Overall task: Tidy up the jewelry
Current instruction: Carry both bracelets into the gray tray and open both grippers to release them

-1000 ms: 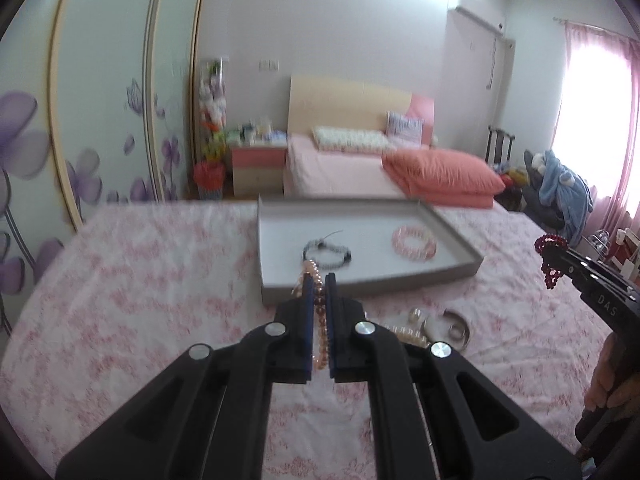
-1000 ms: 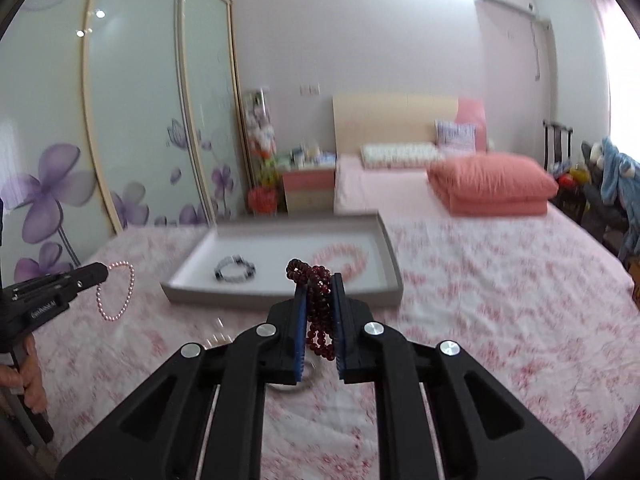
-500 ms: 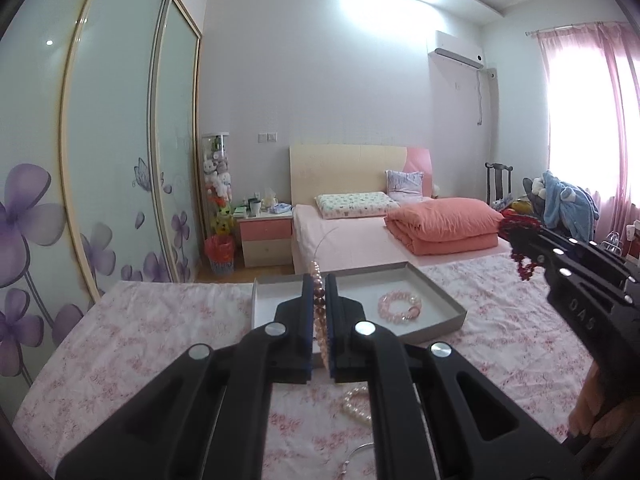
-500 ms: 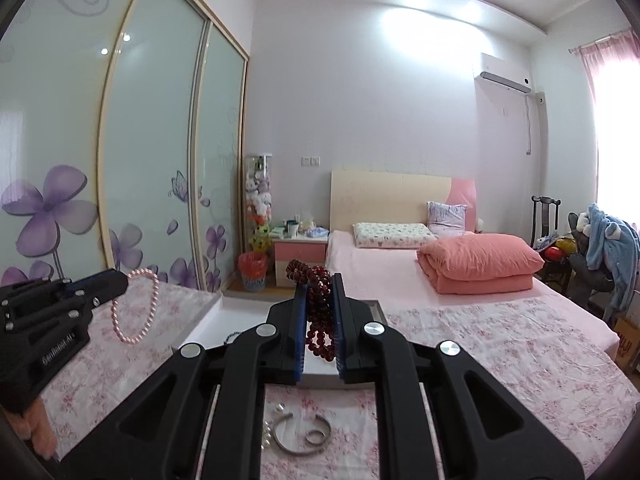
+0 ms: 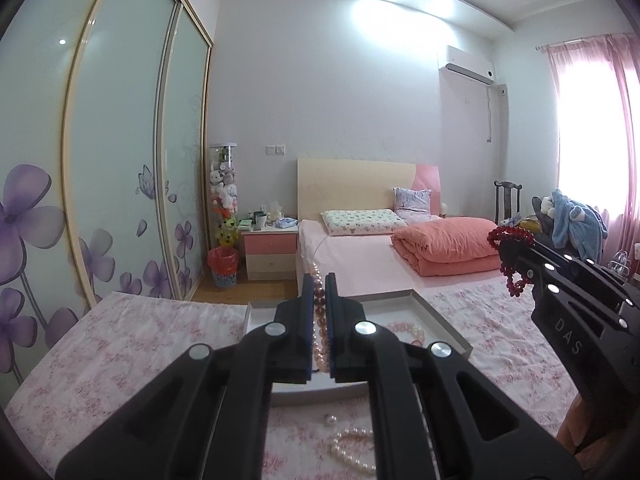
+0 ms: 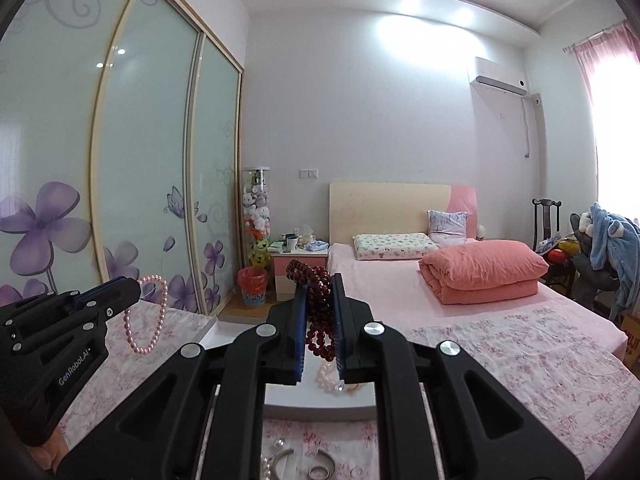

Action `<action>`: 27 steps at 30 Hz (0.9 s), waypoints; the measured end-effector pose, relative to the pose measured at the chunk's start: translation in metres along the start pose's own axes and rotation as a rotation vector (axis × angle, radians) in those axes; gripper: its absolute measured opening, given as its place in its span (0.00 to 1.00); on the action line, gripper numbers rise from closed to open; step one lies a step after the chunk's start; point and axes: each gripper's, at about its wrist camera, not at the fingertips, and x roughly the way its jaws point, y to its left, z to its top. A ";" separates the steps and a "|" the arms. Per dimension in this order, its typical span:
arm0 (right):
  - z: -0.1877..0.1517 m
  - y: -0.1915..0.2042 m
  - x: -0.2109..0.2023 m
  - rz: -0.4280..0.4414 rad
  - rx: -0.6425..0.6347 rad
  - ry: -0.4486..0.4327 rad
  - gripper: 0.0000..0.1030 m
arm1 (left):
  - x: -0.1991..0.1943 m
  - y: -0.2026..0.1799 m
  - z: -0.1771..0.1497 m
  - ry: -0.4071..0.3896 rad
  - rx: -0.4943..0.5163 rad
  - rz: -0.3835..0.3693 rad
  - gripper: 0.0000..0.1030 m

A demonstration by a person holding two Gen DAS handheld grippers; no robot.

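- Shallow grey rectangular tray (image 5: pixel 442 322) holds pale pink beaded bracelet (image 5: pixel 406 327).
- Left gripper (image 5: pixel 319 288) pinches pink pearl bracelet (image 6: pixel 149 316), dangling below.
- Right gripper (image 6: pixel 320 292) pinches dark red beaded bracelet (image 6: pixel 316 312).

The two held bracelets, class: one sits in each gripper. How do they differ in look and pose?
The pink bracelet, in the left gripper, has small pale pink pearl-like beads; the red bracelet, in the right gripper, has dark red beads. The pink bracelet hangs as one open loop; the red bracelet is bunched in several strands. Both are beaded, clamped between shut fingers and held above the floral cloth.
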 end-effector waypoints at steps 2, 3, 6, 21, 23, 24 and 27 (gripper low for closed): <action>-0.001 -0.002 0.006 -0.004 0.005 0.004 0.12 | 0.009 -0.001 0.000 0.006 0.001 0.004 0.06; -0.002 -0.002 0.009 -0.006 0.007 0.006 0.12 | 0.014 -0.002 -0.001 0.011 -0.001 0.006 0.06; -0.005 -0.002 0.020 -0.012 0.014 0.019 0.12 | 0.027 -0.001 -0.002 0.027 -0.007 0.008 0.06; -0.021 -0.001 0.097 -0.021 0.030 0.120 0.12 | 0.109 -0.002 -0.011 0.114 -0.020 0.008 0.06; -0.025 -0.001 0.110 -0.011 0.041 0.163 0.12 | 0.121 -0.001 -0.012 0.132 -0.014 0.008 0.06; -0.028 -0.002 0.116 -0.003 0.046 0.184 0.12 | 0.127 -0.001 -0.012 0.143 -0.011 0.008 0.06; -0.037 -0.002 0.130 0.004 0.054 0.239 0.12 | 0.139 -0.001 -0.015 0.174 -0.015 -0.004 0.06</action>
